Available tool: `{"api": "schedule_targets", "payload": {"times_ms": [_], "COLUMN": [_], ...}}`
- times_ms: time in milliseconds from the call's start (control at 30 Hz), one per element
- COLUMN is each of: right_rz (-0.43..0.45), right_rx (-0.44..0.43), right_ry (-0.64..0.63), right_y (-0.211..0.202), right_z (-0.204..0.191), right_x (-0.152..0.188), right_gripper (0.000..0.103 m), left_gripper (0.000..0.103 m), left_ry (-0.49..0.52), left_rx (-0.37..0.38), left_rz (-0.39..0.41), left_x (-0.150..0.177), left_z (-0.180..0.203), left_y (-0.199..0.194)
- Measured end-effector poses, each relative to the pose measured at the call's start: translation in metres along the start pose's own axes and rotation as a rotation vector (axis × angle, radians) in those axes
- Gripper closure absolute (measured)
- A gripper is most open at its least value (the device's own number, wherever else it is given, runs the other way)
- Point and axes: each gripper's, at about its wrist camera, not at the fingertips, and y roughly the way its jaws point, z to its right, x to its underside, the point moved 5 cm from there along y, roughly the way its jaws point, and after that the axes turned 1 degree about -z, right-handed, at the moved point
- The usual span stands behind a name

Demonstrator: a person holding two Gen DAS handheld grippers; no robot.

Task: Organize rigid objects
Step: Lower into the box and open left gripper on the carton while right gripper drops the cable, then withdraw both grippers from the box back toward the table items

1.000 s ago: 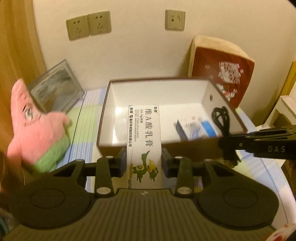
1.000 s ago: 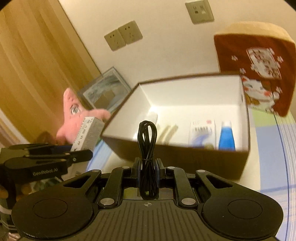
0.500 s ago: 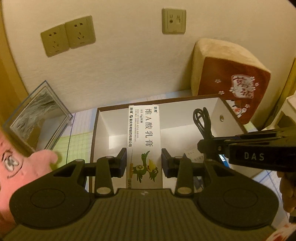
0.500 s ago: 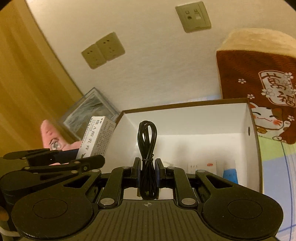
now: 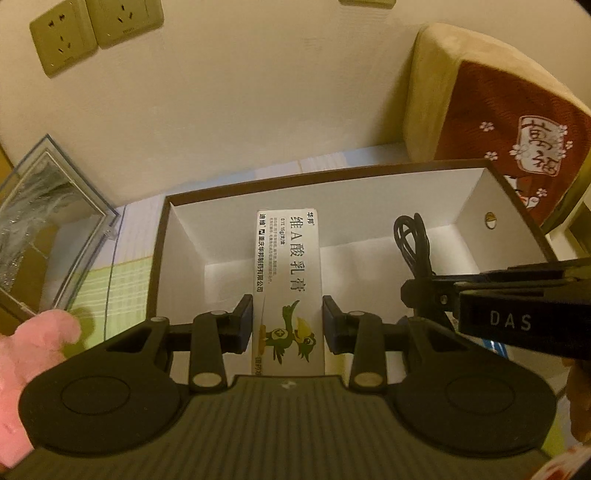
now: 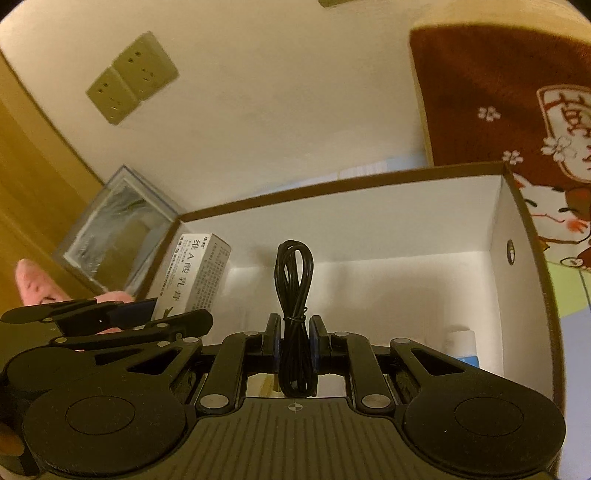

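Left wrist: ointment carton (image 5: 287,291) clamped between left gripper (image 5: 287,325) fingers.

left wrist: close above box (image 5: 159,258) near rim, faces far wall | right wrist: same, lower, from right | shared: box (image 6: 532,258) interior, wall sockets (image 5: 92,29)

I see a cream wall (image 5: 258,110) with paired sockets (image 5: 92,29), a red-and-beige cushion (image 5: 491,110) leaning against it, wood panelling (image 6: 26,166) at left, under warm dim light.
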Motion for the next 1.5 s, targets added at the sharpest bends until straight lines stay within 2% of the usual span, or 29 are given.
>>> {"api": "schedule_targets", "payload": {"times_ms": [200,333,400,500,567,667,767,1167,1500], "right_rz": [-0.020,0.001,0.013,0.015,0.019,0.025,0.033,0.117,0.162], "right_rx": [0.006,0.007,-0.004,0.005,0.007,0.011,0.007,-0.034,-0.045], "right_ry": [0.017,0.046,0.058,0.046,0.040,0.033,0.017,-0.066,-0.093], "right_y": [0.016,0.020,0.020,0.019,0.016,0.009,-0.001,-0.074,-0.136], "right_z": [0.008,0.012,0.014,0.013,0.013,0.013,0.011,-0.001,-0.005], "right_x": [-0.004,-0.007,-0.009,-0.011,-0.010,-0.005,0.001,0.031,0.073], "right_gripper": [0.087,0.087,0.087,0.079,0.068,0.056,0.051,0.045,0.042], "left_gripper": [0.068,0.057,0.056,0.056,0.056,0.056,0.056,0.056,0.056], "left_ry": [0.001,0.003,0.003,-0.002,-0.015,-0.025,-0.031,-0.101,-0.151], "left_rx": [0.012,0.015,0.020,0.021,0.023,0.024,0.023,0.035,-0.002], "left_rz": [-0.002,0.017,0.014,0.014,0.015,0.021,0.029,0.067,0.098], "left_x": [-0.006,-0.007,-0.005,-0.003,0.000,0.006,0.013,0.054,0.094], "left_z": [-0.002,-0.004,-0.005,-0.009,-0.011,-0.015,-0.017,-0.027,-0.031], "left_y": [0.017,0.020,0.019,0.016,0.011,0.000,-0.012,-0.084,-0.138]}}
